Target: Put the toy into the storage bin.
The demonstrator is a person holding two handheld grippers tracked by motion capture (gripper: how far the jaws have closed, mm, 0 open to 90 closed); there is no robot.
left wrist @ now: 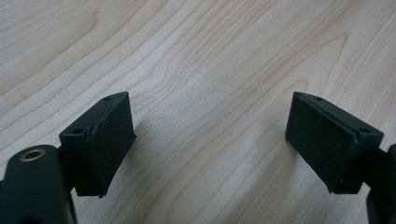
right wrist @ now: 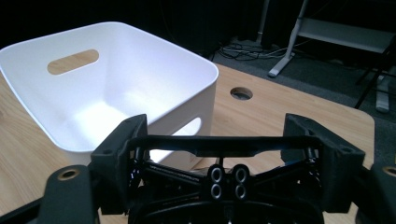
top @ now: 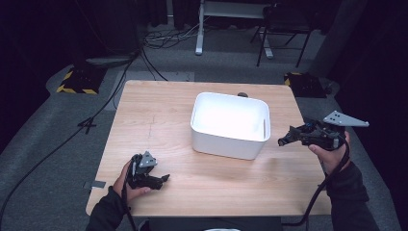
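A white plastic bin [top: 210, 139] with cut-out handles stands empty on the middle of the wooden table [top: 159, 120]. My right gripper [top: 288, 139] hovers just right of the bin, level with its rim [right wrist: 205, 70], and points at it. Its jaws are closed on a black frame-like part [right wrist: 219, 177] with small round sockets, which spans the gap between them. My left gripper [top: 163, 179] rests low at the table's front left, far from the bin. Its jaws stand wide open over bare wood [left wrist: 210, 93], with nothing between the pads [left wrist: 109, 140].
A round cable hole [top: 242, 95] sits in the table behind the bin. On the floor beyond lie cables [top: 159, 38], a desk leg [top: 199, 29], a chair [top: 284, 29] and yellow-black striped bases [top: 77, 82]. Open tabletop lies left of and in front of the bin.
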